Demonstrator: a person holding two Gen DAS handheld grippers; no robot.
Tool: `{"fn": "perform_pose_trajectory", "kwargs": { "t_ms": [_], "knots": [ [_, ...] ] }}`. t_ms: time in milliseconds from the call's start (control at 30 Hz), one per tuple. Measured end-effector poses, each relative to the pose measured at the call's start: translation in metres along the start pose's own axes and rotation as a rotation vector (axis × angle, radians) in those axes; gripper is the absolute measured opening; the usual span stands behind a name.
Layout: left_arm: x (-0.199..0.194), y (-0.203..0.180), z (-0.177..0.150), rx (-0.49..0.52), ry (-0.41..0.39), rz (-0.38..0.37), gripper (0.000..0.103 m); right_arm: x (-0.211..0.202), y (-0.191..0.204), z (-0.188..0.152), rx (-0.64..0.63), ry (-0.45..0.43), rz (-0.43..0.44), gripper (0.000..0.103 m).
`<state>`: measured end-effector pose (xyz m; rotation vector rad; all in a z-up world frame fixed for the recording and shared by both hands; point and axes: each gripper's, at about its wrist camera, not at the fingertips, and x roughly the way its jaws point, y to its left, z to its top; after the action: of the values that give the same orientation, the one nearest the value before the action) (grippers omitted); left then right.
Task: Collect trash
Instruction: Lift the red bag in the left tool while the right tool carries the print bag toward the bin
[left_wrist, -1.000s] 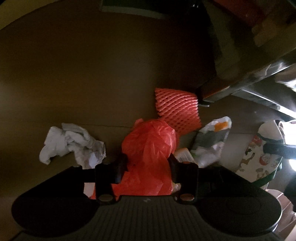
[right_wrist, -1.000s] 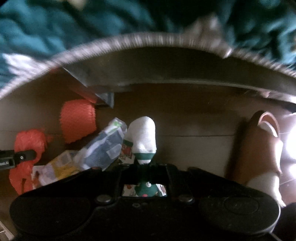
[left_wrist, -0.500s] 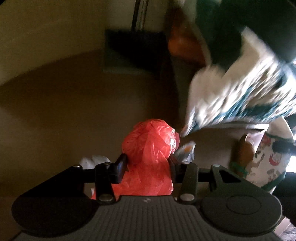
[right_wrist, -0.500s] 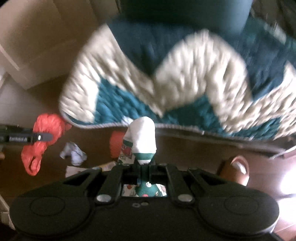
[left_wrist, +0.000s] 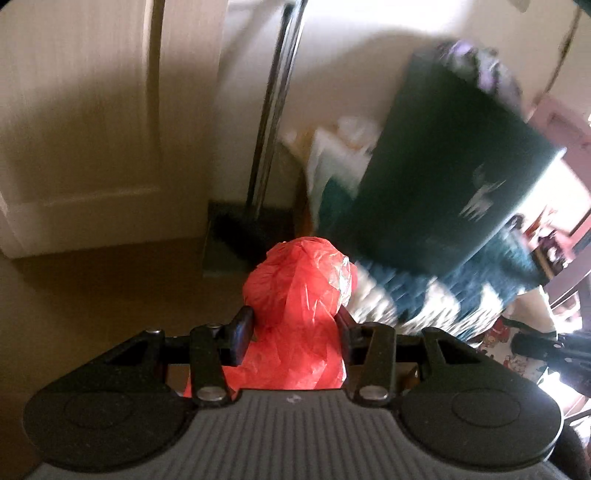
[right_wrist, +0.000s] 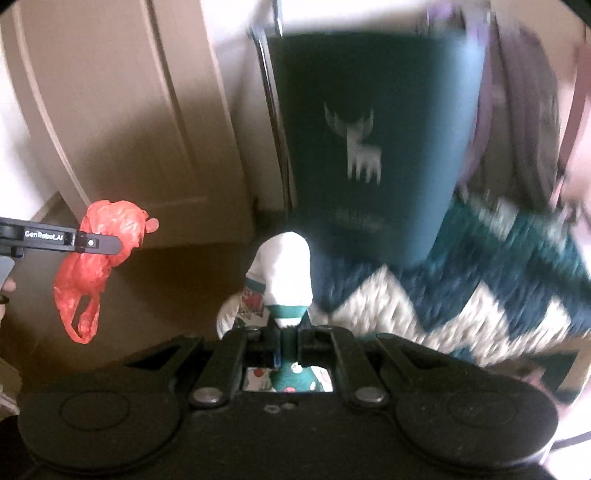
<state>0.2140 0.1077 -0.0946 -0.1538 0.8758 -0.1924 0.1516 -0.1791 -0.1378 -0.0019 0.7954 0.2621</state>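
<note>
A crumpled red plastic bag sits between the pads of my left gripper, which is shut on it. In the right wrist view the same bag hangs from the left gripper at the left, its handles drooping. My right gripper is shut on a sock with a white toe, a green band and a festive print. The sock sticks up past the fingertips. Both grippers are held high above the brown floor, side by side. Motion blur smears the background.
A dark green bag with a white deer figure stands ahead on a teal and white zigzag blanket. A cream door fills the left. A metal pole rises from a dark base on the floor.
Both grippers have risen from the floor, each still shut on its item. The paper, orange net and wrappers on the floor have dropped out of view. The door and green bag came into view.
</note>
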Motion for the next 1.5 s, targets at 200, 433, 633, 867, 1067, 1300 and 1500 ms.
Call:
{"fn": "perform_pose_trajectory", "kwargs": {
  "t_ms": [200, 433, 633, 867, 1067, 1300, 1500],
  "knots": [
    [-0.061, -0.044, 0.025, 0.064, -0.121, -0.005, 0.045, -0.067, 0.000, 0.035, -0.064, -0.145, -0.010, 0.006],
    [-0.107, -0.092, 0.063, 0.115, -0.201, -0.046, 0.045, -0.124, -0.006, 0.081, -0.084, -0.299, -0.023, 0.006],
    [-0.133, -0.136, 0.106, 0.163, -0.270, -0.085, 0.045, -0.167, -0.027, 0.141, -0.086, -0.435, -0.058, 0.006],
    [-0.131, -0.179, 0.160, 0.130, -0.300, -0.143, 0.045, -0.189, -0.057, 0.203, -0.033, -0.579, -0.113, 0.006],
    [-0.115, -0.210, 0.199, 0.126, -0.372, -0.178, 0.045, -0.166, -0.079, 0.232, 0.018, -0.629, -0.136, 0.006],
    [-0.066, -0.225, 0.236, 0.048, -0.364, -0.218, 0.045, -0.109, -0.115, 0.246, 0.100, -0.607, -0.147, 0.006],
    [-0.002, -0.226, 0.247, 0.013, -0.297, -0.196, 0.045, -0.058, -0.136, 0.246, 0.128, -0.539, -0.136, 0.006]
  ]
}}
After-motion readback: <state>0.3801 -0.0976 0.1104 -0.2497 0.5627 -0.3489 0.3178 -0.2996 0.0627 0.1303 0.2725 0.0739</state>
